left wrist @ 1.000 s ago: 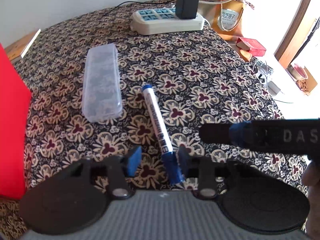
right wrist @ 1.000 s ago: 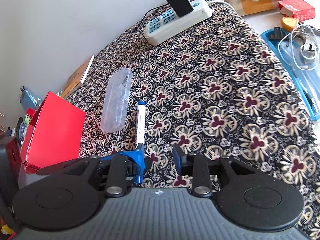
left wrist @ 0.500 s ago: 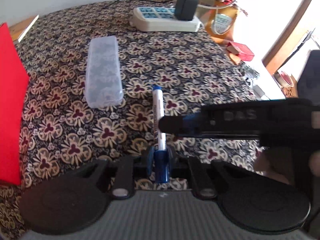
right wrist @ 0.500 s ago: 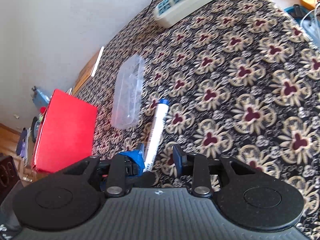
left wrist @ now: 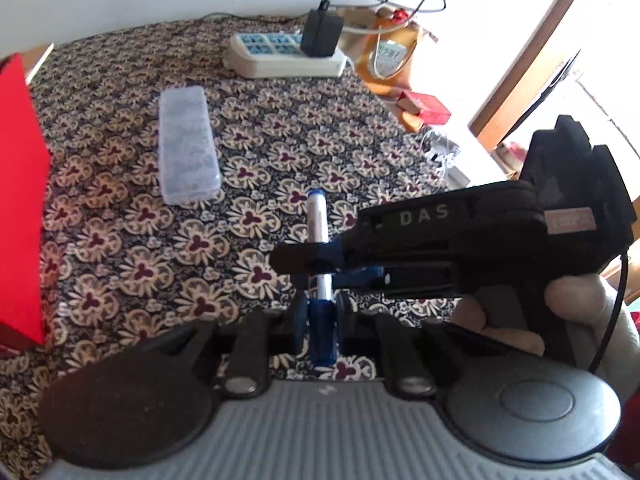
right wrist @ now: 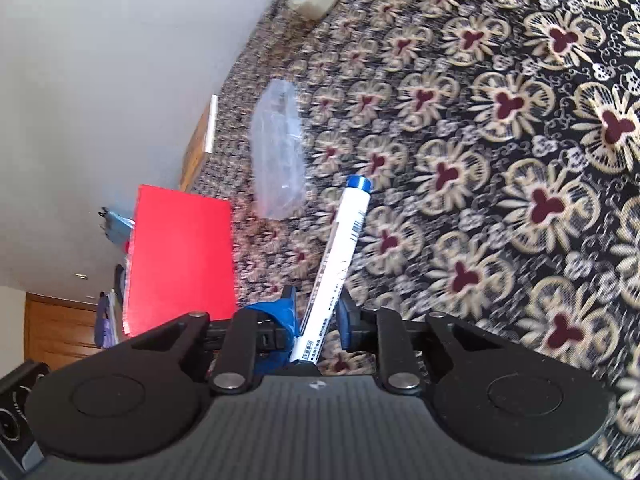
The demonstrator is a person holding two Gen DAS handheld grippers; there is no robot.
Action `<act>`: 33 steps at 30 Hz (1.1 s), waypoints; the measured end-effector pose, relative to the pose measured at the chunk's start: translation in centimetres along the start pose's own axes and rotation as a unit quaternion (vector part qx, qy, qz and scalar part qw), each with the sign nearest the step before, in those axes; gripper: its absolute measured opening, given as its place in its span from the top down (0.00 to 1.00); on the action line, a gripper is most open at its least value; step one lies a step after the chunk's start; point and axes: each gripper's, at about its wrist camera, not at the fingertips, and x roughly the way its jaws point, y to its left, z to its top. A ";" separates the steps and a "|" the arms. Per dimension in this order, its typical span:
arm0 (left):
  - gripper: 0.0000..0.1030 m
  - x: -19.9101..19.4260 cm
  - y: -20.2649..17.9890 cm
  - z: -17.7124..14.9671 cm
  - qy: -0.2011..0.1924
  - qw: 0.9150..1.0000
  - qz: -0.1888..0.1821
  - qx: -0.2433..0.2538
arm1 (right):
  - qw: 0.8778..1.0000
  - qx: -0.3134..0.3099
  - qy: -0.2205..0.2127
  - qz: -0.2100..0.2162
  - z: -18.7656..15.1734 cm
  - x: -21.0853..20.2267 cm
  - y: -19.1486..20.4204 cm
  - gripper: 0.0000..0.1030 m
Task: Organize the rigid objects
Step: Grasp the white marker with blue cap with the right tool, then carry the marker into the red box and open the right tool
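Now lifting off the patterned bench (left wrist: 120,220), no longer lying flat: blue-capped marker (left wrist: 318,232), meaning pickup done, storing pending. Left tool (left wrist: 322,314) clamping tight on the dark cap end; right tool (left wrist: 316,258), jaws having just been closing, now pinching the white barrel crosswise. Waiting nearby toward the bench's far left corner: clear plastic case (left wrist: 188,152).

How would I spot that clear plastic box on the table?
Start from the white power strip at the far edge of the flowered tablecloth. Nearer, left of the blue-capped white marker, lies the clear oblong plastic box, the only see-through thing there.
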 end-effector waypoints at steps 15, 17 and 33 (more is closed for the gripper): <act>0.91 -16.6 9.2 2.6 -0.158 0.987 0.014 0.021 | 0.977 -0.207 -0.010 0.058 -2.1 4.8 21.2 1.00; 0.91 -18.3 11.6 2.9 -0.168 0.985 0.023 0.011 | 0.973 -0.224 -0.003 0.059 -2.2 6.8 23.5 1.00; 0.91 -18.9 29.7 0.0 -0.100 0.976 0.162 -0.109 | 0.956 -0.277 0.096 -0.015 -6.6 25.1 31.4 1.00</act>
